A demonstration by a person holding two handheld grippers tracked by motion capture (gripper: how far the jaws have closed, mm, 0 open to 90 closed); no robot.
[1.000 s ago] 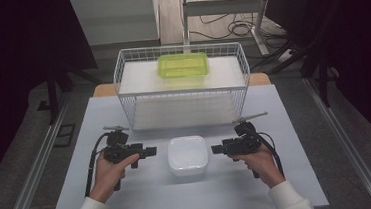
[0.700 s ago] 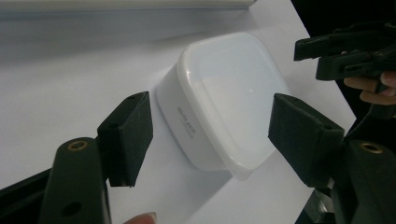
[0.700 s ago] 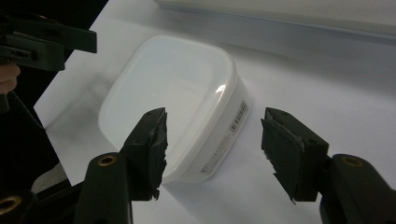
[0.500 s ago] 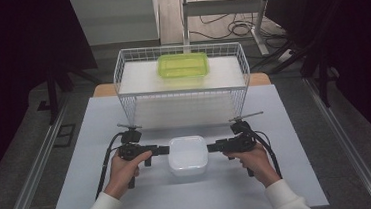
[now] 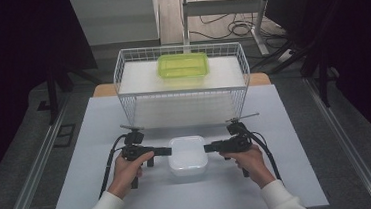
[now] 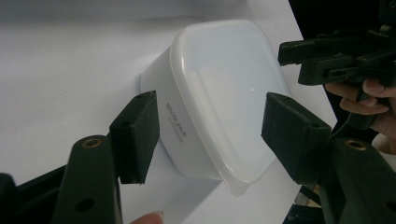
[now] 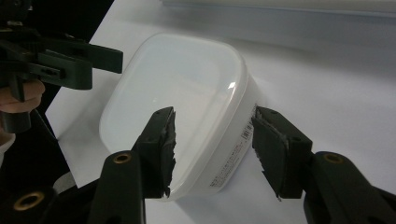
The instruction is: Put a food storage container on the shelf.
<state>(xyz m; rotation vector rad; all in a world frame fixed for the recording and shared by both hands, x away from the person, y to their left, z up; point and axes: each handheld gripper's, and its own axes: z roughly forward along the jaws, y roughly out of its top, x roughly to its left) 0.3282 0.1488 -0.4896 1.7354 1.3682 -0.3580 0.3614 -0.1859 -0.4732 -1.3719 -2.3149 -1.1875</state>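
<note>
Our left tool (image 5: 166, 150) and right tool (image 5: 210, 147) have just been closing, not yet pinching the white lidded container (image 5: 188, 155) near-centre on the worktop (image 5: 289, 176); we should squeeze both sides evenly.

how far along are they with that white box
Early. Done: both grippers have come in to the white lidded container, the left gripper at one side, the right gripper at the other. In hand: both pairs of jaws have just been closing astride the container's rim, pads not yet pressing. Left: grip and lift; it sits on the table, lid on. The green container lies in the wire basket.
</note>
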